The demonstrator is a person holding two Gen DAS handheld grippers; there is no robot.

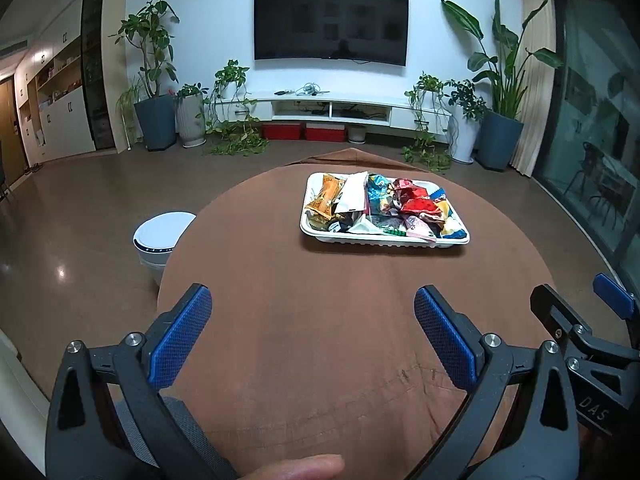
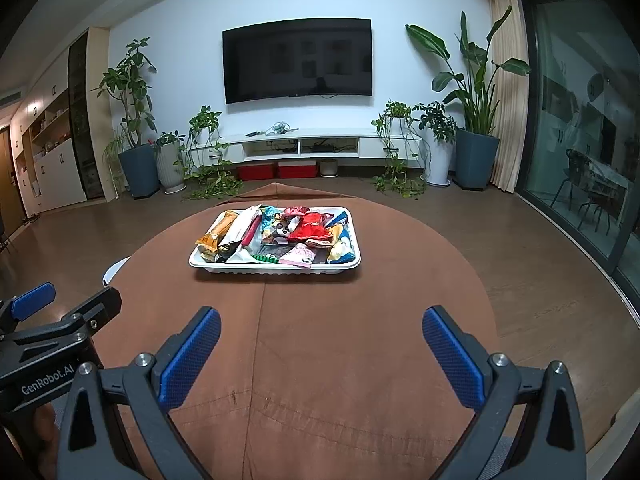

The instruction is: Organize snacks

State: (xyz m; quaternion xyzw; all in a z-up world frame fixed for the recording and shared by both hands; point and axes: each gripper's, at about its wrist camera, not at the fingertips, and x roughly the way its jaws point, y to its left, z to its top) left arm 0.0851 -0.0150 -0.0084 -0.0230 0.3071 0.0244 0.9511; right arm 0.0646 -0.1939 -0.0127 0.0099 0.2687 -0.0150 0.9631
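Nearest us, the left gripper [image 1: 313, 312] has its blue fingers [image 1: 182, 336] spread wide, holding nothing, low over the brown surface [image 1: 320, 360]. Beside it our right gripper [image 2: 322, 334] hangs likewise, fingers [image 2: 452, 356] apart and empty. Farther out on the surface we see the white tray [image 2: 276, 269] heaped with snacks [image 2: 280, 236]: an orange packet [image 2: 216, 234] at its left edge, a red bag [image 2: 310, 228] near the middle, a pink pack [image 2: 298, 258] at the near rim. Both grippers are well apart from the tray. Off the surface's left edge, a white bin [image 1: 160, 236] stands on the floor.
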